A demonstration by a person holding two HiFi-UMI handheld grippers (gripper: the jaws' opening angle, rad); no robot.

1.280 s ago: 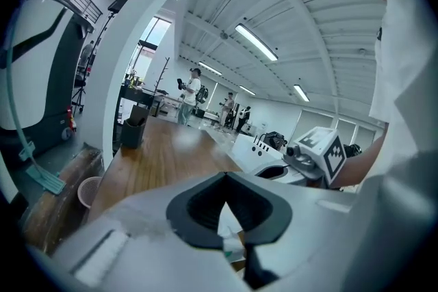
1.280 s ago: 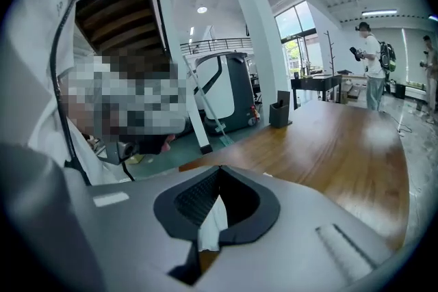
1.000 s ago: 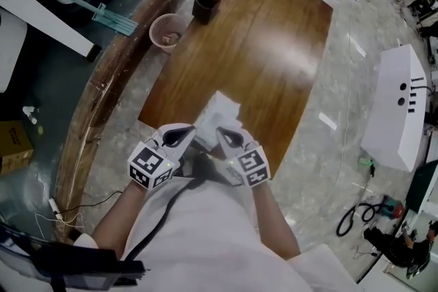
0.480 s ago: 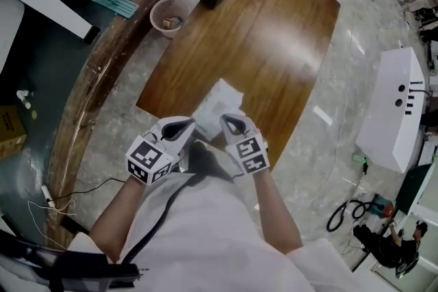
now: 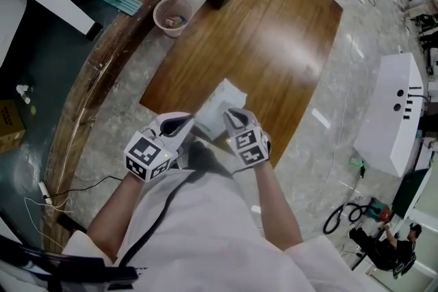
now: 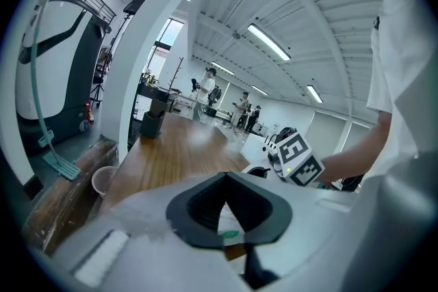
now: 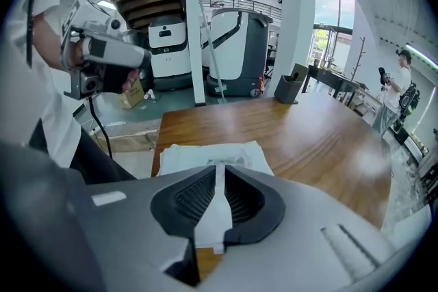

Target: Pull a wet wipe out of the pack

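1. The pack (image 5: 220, 103) is lying at the near edge of the tabletop (image 5: 263, 31), just in front of both hands
2. The left tongs (image 5: 183, 122) are closing at their tips, apparently on the pack's near-left edge, pinning it
3. The right tongs (image 7: 217, 171) are clamping a white strip of wet wipe (image 7: 213, 212) that is running out of the pack's top
4. Judged step: the wipe is gripped and the draw is only starting
5. The next move is calling for a steady pull up and nearward while the left tongs are holding the pack down
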